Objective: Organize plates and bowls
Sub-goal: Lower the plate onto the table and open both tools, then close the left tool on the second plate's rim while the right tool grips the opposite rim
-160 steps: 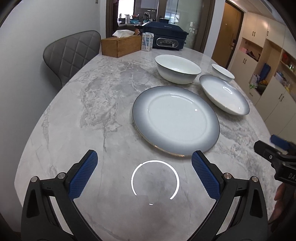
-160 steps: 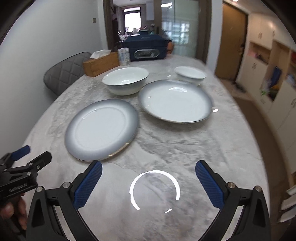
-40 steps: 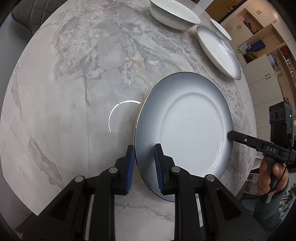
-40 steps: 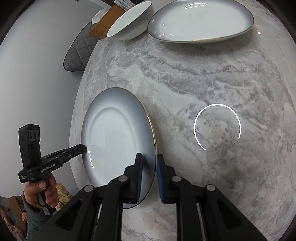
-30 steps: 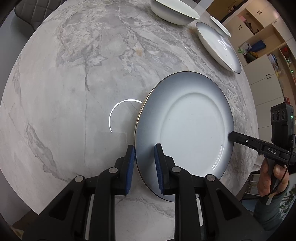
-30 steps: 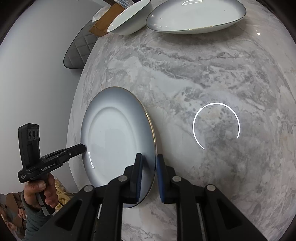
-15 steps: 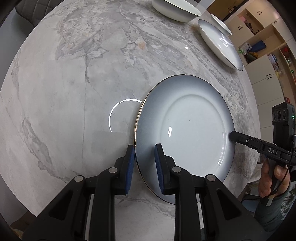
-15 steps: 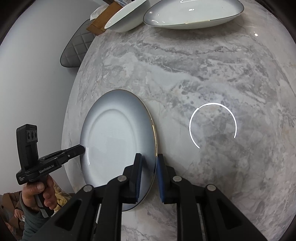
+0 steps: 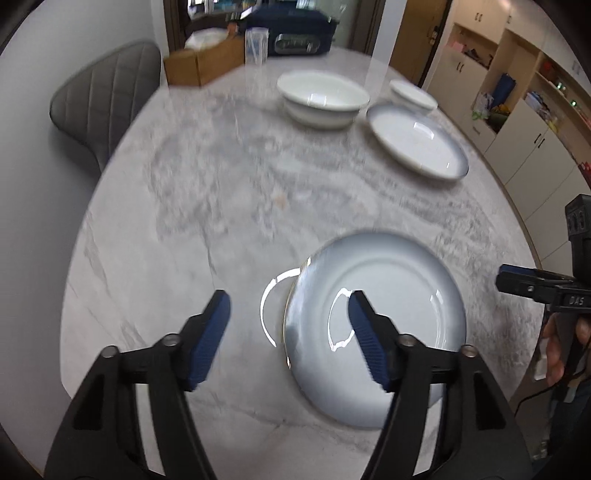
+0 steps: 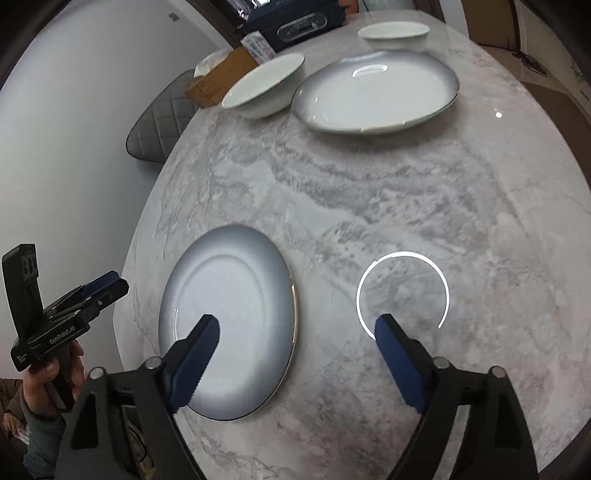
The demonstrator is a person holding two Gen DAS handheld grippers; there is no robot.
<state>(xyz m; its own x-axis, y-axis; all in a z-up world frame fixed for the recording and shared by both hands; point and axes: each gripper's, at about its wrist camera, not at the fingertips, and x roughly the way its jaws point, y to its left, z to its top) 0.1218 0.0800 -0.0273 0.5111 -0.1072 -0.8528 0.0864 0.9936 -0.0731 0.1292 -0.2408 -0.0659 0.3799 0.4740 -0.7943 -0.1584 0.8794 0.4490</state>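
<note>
A grey-rimmed plate (image 9: pixel 399 295) (image 10: pixel 229 288) lies flat near the front edge of the marble table (image 9: pixel 221 184). My left gripper (image 9: pixel 290 325) hovers over its left rim with its jaws opening and the pads off the plate. My right gripper (image 10: pixel 297 350) hovers over the plate's right rim, its jaws opening wide, nothing pressed between them. Each gripper shows in the other's view: the right one (image 9: pixel 528 284), the left one (image 10: pixel 99 288). Farther back sit a second plate (image 9: pixel 417 144) (image 10: pixel 376 96), a large white bowl (image 9: pixel 323 98) (image 10: pixel 264 86) and a small bowl (image 9: pixel 412 94) (image 10: pixel 393 33).
A wooden tissue box (image 9: pixel 199 62), a clear cup (image 9: pixel 256 44) and a dark blue appliance (image 9: pixel 295 33) stand at the table's far end. A grey chair (image 9: pixel 107 99) is at the left side. Cabinets (image 9: pixel 517 92) line the right wall.
Both grippers let go of the near plate's rim, opened and lifted away. The plate now rests on the table. Both views tilted up toward the far end.
</note>
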